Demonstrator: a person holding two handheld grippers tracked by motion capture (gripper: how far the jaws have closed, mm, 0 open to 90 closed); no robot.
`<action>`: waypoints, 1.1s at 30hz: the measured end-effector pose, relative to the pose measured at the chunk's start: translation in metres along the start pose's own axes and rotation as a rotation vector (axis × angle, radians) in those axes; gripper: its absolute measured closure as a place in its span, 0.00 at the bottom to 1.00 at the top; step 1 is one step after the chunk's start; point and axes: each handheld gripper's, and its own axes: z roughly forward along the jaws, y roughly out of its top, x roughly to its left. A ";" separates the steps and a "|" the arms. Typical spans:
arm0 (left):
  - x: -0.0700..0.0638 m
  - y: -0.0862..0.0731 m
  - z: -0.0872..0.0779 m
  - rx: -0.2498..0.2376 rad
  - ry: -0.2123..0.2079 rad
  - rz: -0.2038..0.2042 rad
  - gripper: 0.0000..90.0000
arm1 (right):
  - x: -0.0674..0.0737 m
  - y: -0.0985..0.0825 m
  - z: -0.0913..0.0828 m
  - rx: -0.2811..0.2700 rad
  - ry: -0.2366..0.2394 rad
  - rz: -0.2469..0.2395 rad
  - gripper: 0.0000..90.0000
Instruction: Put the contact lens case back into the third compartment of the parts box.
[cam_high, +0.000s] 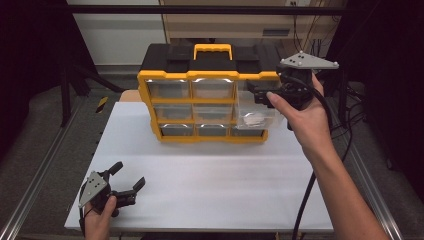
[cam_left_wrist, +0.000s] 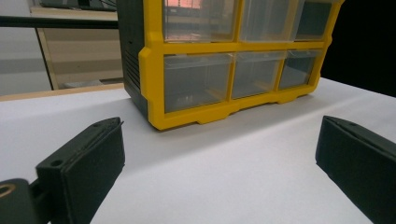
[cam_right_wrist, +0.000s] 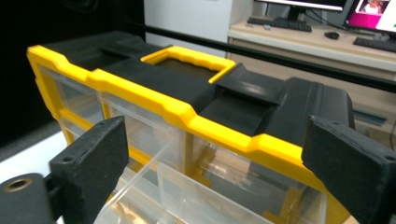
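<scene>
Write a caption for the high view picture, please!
Right claw open above a pulled-out clear drawer of the yellow organizer.

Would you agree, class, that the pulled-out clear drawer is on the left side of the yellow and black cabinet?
Not quite. The pulled-out clear drawer is on the right side of the yellow and black cabinet, below the right claw. The high view shows it.

The pulled-out clear drawer (cam_high: 256, 112) holds a small pale item (cam_high: 253, 119), too blurred to identify.

Both grippers have black jaws, grey three-cornered top plates and trailing black cables.
</scene>
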 end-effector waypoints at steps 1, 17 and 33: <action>0.001 0.000 0.000 -0.001 0.003 -0.004 0.01 | -0.001 0.000 -0.001 -0.013 0.008 0.001 0.08; 0.005 0.000 -0.003 -0.002 0.037 -0.001 0.01 | -0.012 -0.005 -0.010 -0.158 0.088 0.006 0.05; 0.007 0.000 -0.006 -0.015 0.037 -0.010 0.01 | -0.013 -0.023 -0.025 -0.182 0.106 -0.006 0.03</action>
